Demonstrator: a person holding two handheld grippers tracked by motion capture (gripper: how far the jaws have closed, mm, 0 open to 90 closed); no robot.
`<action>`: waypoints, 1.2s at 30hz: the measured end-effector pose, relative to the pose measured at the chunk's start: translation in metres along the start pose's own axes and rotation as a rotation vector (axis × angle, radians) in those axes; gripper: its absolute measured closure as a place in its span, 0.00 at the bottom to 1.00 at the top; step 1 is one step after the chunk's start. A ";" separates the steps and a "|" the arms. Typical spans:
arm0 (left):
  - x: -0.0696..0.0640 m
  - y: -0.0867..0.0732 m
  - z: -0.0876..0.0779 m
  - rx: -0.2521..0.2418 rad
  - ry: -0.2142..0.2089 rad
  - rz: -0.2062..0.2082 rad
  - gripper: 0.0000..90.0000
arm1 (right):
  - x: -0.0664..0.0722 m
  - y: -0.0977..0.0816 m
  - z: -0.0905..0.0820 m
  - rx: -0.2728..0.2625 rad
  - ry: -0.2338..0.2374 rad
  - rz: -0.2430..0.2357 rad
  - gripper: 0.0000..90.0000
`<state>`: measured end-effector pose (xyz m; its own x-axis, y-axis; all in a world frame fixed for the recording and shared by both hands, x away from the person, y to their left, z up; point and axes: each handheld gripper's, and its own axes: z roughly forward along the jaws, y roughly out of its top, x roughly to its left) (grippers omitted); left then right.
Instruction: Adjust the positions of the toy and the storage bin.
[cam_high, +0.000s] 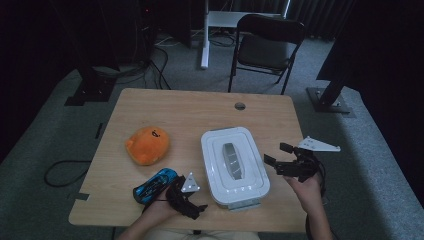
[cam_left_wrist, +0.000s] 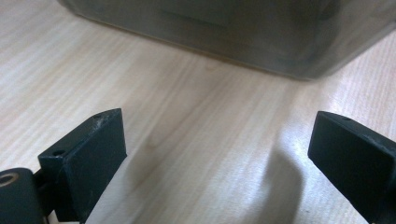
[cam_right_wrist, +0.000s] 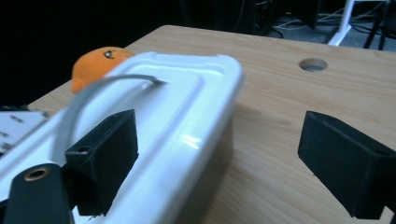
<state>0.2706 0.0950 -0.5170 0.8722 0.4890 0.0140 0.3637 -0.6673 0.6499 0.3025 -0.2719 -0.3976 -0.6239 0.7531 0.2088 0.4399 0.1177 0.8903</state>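
The white rectangular plastic storage box (cam_high: 234, 166) sat closed on the light wooden table (cam_high: 190, 112), its lid with the grey carrying handle (cam_high: 231, 160) seated flat, and nothing in the frames showed what lay inside. Two toys lay outside it on the tabletop: a round orange plush toy (cam_high: 148, 145) well to the box's left, and a blue-and-black toy car (cam_high: 154, 184) nearer the person's edge, just beside the left gripper (cam_high: 196, 210). Judging from this, any packing or unpacking looked to have hardly begun, or else the lid had yet to come off; neither toy was held. The right gripper (cam_high: 279, 156) hovered just off the box's right side, held up clear of the tabletop and pointing across toward the lid, its jaws standing wide apart with nothing between them; in the right gripper view the left jaw overlapped the white lid's edge while the right jaw stood over bare wood. The left gripper sat low near the table's front edge, angled toward the box's near left corner, its jaws likewise apart and empty, with only wood grain and the box's dim grey wall (cam_left_wrist: 224, 32) ahead in the left gripper view. Both hands came in from the bottom of the high view.
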 end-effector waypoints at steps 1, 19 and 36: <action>0.000 -0.001 0.001 0.005 0.003 0.010 0.05 | 0.005 0.003 0.001 0.005 0.012 -0.012 0.13; 0.003 -0.003 0.007 -0.044 0.039 -0.032 0.05 | 0.055 0.017 0.030 0.089 0.081 -0.085 0.13; 0.003 -0.005 0.006 -0.048 0.046 -0.045 0.05 | 0.081 0.005 0.046 0.205 0.048 -0.116 0.17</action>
<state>0.2737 0.0967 -0.5245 0.8388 0.5442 0.0185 0.3852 -0.6170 0.6862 0.2843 -0.1807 -0.3948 -0.7058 0.6956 0.1337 0.4826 0.3340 0.8097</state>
